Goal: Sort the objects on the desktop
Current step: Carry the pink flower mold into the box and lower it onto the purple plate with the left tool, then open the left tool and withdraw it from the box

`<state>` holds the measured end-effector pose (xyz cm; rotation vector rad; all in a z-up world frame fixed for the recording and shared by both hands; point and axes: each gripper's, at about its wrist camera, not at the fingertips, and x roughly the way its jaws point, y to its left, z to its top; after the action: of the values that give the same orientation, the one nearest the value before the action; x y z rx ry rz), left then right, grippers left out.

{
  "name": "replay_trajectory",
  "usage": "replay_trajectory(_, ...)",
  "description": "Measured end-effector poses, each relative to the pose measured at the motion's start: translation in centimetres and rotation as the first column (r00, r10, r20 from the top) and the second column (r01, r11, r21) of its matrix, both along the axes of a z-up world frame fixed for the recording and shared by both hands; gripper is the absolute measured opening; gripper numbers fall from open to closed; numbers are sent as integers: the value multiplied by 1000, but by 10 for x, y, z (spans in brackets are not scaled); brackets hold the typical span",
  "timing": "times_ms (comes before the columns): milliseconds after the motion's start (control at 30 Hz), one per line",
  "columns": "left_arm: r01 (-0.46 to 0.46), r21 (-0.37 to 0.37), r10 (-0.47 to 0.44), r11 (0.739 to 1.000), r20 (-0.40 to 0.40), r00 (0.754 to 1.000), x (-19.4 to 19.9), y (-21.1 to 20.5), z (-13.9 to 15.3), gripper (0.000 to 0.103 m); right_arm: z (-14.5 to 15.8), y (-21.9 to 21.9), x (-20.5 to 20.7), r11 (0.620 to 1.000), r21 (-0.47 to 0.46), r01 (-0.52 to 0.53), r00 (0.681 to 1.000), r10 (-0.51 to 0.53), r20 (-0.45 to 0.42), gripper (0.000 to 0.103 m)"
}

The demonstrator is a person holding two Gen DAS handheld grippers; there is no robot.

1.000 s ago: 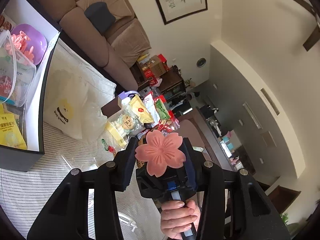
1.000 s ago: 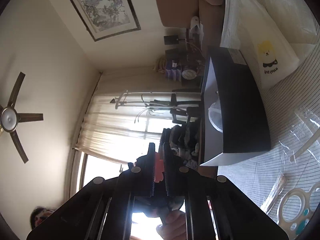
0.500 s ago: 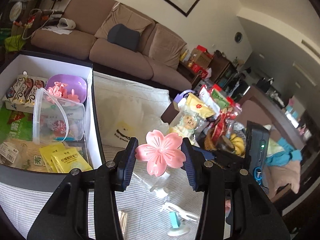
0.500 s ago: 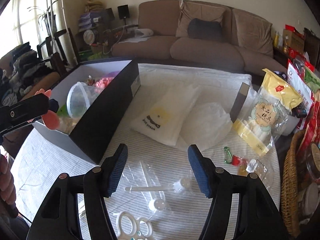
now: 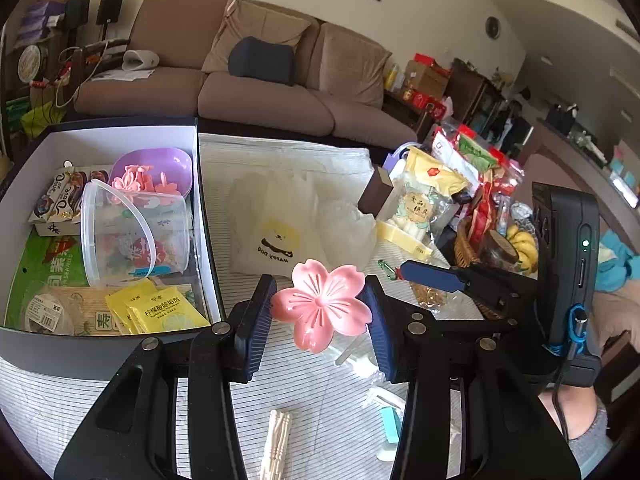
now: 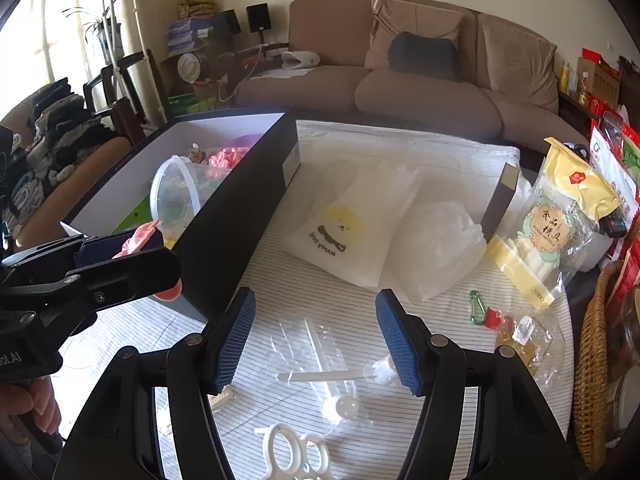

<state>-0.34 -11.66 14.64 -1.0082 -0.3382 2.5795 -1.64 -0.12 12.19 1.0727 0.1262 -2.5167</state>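
Note:
A pink flower-shaped piece (image 5: pixel 322 306) sits between the blue pads of my left gripper (image 5: pixel 318 300), which is shut on it just right of the black storage box (image 5: pixel 204 216). In the right wrist view the same flower (image 6: pixel 138 236) shows at the left, in the left gripper (image 6: pixel 120 252) beside the box's near corner. My right gripper (image 6: pixel 316 320) stands open and empty over the striped cloth, above clear-wrapped plastic spoons (image 6: pixel 332 376). More pink flowers lie in a purple bowl (image 5: pixel 160 166) inside the box.
The box also holds a clear tub (image 5: pixel 132 236) and snack packets. On the cloth lie a white dog-print bag (image 6: pixel 340 232), a green carabiner (image 6: pixel 475 308), a snack bag (image 6: pixel 560 224) and a white ring hanger (image 6: pixel 292 452). A wicker basket (image 6: pixel 596 360) stands at the right edge.
Both views swung down from ceiling and wall to the table. The right gripper let go of the pink flower and opened wide; the left gripper kept hold of it.

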Motion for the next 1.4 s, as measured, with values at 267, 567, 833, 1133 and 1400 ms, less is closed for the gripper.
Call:
replay_trajectory(267, -145, -53, 146, 988, 15, 989, -56, -74, 41, 42, 4, 10, 3, 999, -50, -9, 1000, 10, 14, 66)
replay_trajectory(567, -210, -104, 230, 972, 248, 941, -217, -114, -1, 42, 8, 20, -5, 996, -82, -22, 1000, 23, 12, 67)
replay_trajectory(833, -216, -217, 285, 952, 373, 883, -290, -108, -59, 42, 0, 30, -17, 997, -71, 7, 1000, -5, 28, 67)
replay_trajectory(1133, -260, -300, 364, 918, 373, 853, -305, -105, -75, 51, -9, 27, -19, 998, -58, -1, 999, 4, 44, 67)
replay_trajectory(1400, -334, -260, 403, 906, 289, 868, -276, -121, -39, 81, -7, 23, -16, 998, -60, -7, 1000, 8, 24, 74)
